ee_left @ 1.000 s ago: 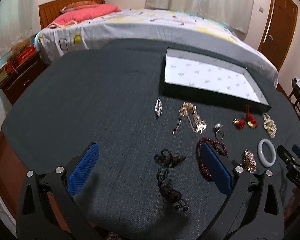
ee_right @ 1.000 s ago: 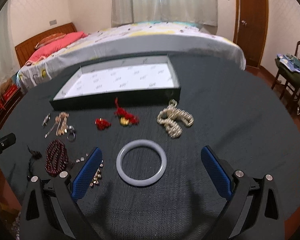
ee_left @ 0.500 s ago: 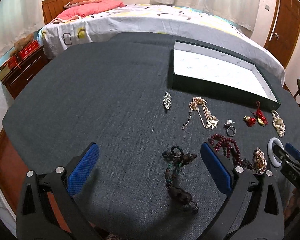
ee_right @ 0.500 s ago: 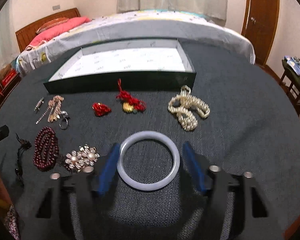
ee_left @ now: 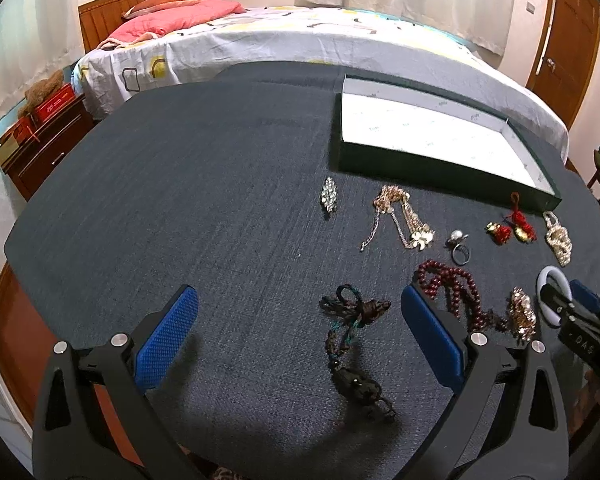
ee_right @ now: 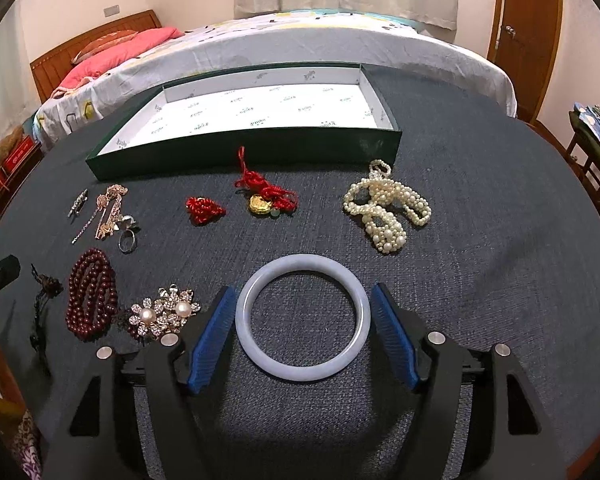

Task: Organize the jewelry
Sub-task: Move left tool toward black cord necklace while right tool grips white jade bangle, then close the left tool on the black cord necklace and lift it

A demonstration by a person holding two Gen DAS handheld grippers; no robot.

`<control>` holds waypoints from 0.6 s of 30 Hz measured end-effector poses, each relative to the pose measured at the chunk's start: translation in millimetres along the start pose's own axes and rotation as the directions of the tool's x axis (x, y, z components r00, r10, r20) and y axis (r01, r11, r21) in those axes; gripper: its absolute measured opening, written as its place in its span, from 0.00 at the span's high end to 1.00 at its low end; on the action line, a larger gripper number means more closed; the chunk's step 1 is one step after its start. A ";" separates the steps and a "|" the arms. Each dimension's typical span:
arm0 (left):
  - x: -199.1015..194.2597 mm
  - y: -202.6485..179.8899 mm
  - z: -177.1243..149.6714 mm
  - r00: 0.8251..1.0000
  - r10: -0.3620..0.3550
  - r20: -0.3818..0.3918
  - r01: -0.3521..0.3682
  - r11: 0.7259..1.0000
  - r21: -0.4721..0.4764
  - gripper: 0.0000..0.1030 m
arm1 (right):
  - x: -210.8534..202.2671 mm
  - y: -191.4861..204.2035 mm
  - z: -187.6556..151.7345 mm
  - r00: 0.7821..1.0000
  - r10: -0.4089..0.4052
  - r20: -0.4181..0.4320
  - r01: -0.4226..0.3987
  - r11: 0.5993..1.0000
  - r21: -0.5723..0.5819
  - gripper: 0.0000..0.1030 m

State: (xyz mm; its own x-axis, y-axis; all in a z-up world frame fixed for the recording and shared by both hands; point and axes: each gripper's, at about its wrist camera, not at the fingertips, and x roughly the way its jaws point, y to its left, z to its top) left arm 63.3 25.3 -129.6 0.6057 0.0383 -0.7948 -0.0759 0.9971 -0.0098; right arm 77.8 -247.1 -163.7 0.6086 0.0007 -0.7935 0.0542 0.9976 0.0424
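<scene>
A pale bangle (ee_right: 302,317) lies on the dark table between the blue pads of my right gripper (ee_right: 303,322); the pads stand right at its sides, contact unclear. It also shows in the left wrist view (ee_left: 553,280). My left gripper (ee_left: 300,336) is open and empty above a dark cord bracelet (ee_left: 350,320). An empty dark green tray with a white lining (ee_right: 244,144) stands at the back. A pearl necklace (ee_right: 386,210), red knots with a gold charm (ee_right: 266,194), dark red beads (ee_right: 92,294) and a flower brooch (ee_right: 162,314) lie around.
A gold chain (ee_left: 400,218), a ring (ee_left: 460,250) and a crystal brooch (ee_left: 329,199) lie in front of the tray. A bed (ee_left: 300,36) stands behind the table, a wooden door (ee_right: 528,12) at the right, a nightstand (ee_left: 40,140) at the left.
My right gripper has come forward around the bangle and its jaws have narrowed from wide open to the bangle's sides. The left gripper has drifted a little, staying open.
</scene>
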 end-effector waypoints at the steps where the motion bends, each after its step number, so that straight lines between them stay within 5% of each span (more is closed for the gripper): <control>1: 1.6 -0.4 -1.5 1.000 0.004 -0.003 -0.004 1.000 0.003 0.04 | 0.1 -0.2 0.0 1.000 0.001 0.000 -0.001 1.000 -0.001 0.34; 12: 27.4 -5.7 -5.9 0.997 -0.037 -0.075 0.039 0.999 0.031 0.34 | 0.9 -0.9 0.0 1.000 0.009 -0.002 -0.009 1.000 -0.001 0.34; 18: 27.1 -11.3 -7.7 0.995 -0.062 -0.085 0.065 0.997 0.042 0.34 | 0.8 -0.3 -0.6 1.000 0.011 0.000 -0.011 1.000 0.002 0.34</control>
State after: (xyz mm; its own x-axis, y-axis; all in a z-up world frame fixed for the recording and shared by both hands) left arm 74.4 14.5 -155.7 0.5401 -0.0290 -0.8411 -0.0024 0.9994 -0.0360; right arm 77.7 -247.4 -164.7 0.6093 0.0113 -0.7928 0.0489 0.9975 0.0518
